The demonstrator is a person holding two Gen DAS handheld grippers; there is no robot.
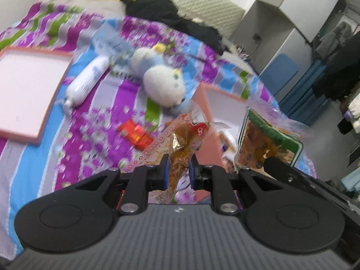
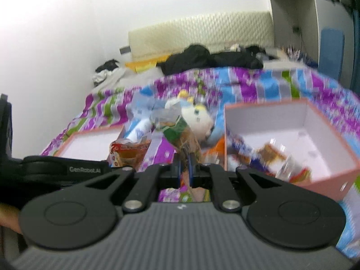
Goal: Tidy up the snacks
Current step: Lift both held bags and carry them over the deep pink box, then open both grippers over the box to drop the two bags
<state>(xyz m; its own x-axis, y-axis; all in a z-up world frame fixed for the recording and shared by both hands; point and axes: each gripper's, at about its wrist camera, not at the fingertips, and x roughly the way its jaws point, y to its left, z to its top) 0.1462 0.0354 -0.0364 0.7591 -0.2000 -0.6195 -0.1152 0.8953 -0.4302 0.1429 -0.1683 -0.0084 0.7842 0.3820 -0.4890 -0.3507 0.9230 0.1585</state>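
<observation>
My left gripper [image 1: 178, 165] is shut on a clear snack packet with red print and brown contents [image 1: 182, 141], held up above the bedspread. My right gripper [image 2: 185, 167] is shut on a green-topped snack packet [image 2: 180, 132], which also appears in the left wrist view [image 1: 267, 135], just right of the first packet. A pink box with a white inside [image 2: 324, 175] stands at the right, with several snack packets [image 2: 265, 155] in it. Another red packet [image 1: 135, 132] lies on the bed.
A striped purple, blue and green bedspread [image 1: 108, 112] covers the bed. On it lie the box's pink lid [image 1: 27, 85], a white bottle [image 1: 86, 83] and a plush toy [image 1: 162, 83]. Black clothes [image 1: 171, 13] are piled by the headboard. White cabinets [image 1: 292, 11] stand on the right.
</observation>
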